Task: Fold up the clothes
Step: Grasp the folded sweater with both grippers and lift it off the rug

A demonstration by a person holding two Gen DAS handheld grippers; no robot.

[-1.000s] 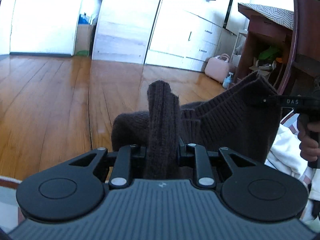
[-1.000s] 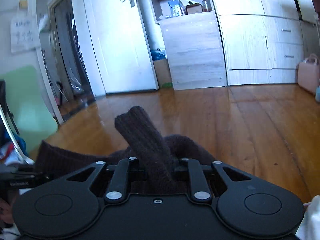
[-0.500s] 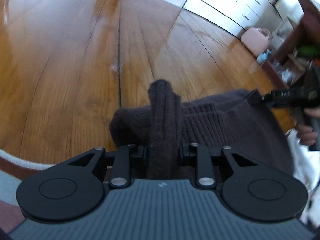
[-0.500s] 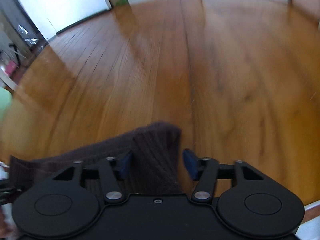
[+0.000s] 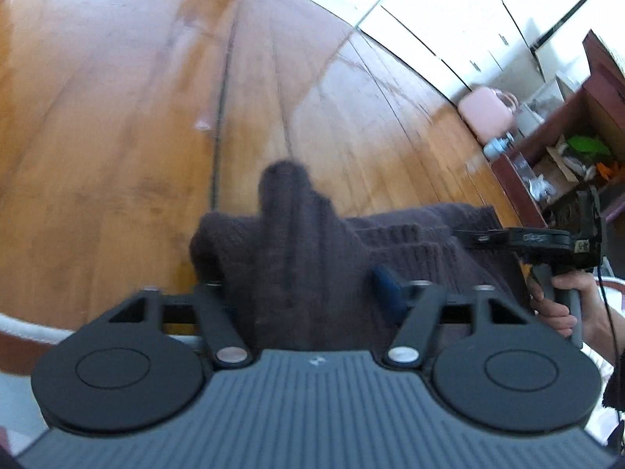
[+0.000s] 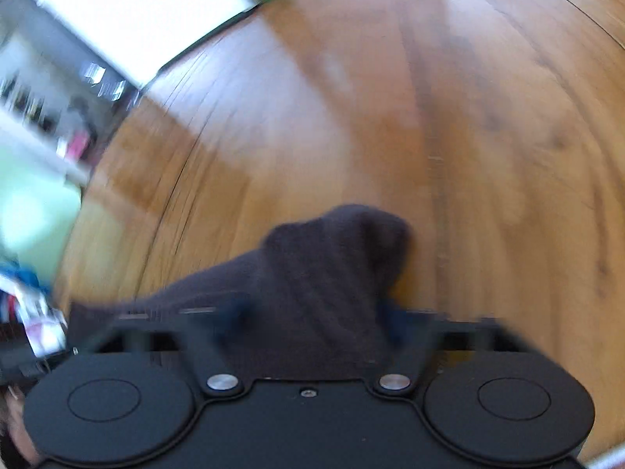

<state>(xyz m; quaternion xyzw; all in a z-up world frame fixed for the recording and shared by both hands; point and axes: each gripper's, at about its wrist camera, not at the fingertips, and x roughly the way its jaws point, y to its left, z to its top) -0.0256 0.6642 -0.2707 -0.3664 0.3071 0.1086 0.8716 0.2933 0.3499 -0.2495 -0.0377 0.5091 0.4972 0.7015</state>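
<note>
Left wrist view first: the left gripper (image 5: 300, 285) points down over the wooden floor (image 5: 117, 117), and a fold of the dark brown knitted sweater (image 5: 289, 242) stands up between its fingers (image 5: 386, 283). The jaws are spreading; the blue pad on the right stands clear of the knit, so the cloth sits loosely between them and is not pinched. The rest of the sweater stretches away to the right, ribbed band showing, low above the floor. At its far end is the right gripper (image 5: 474, 236), seen side-on, its handle in the person's hand (image 5: 558, 305). Behind it stand a dark wooden shelf (image 5: 578, 148) with clutter, a pink bag (image 5: 486, 111) on the floor and white cabinets (image 5: 449, 11).

Over to the right wrist view, heavily blurred: the right gripper (image 6: 312, 316) also tilts down at the floor (image 6: 468, 117). A rounded hump of the sweater (image 6: 332, 273) rises between its fingers (image 6: 394, 318), and the knit trails off to the left. These jaws are drawing together, yet a gap shows at the blue right pad, so no firm grip. A white door (image 6: 117, 11) glows at upper left.
</note>
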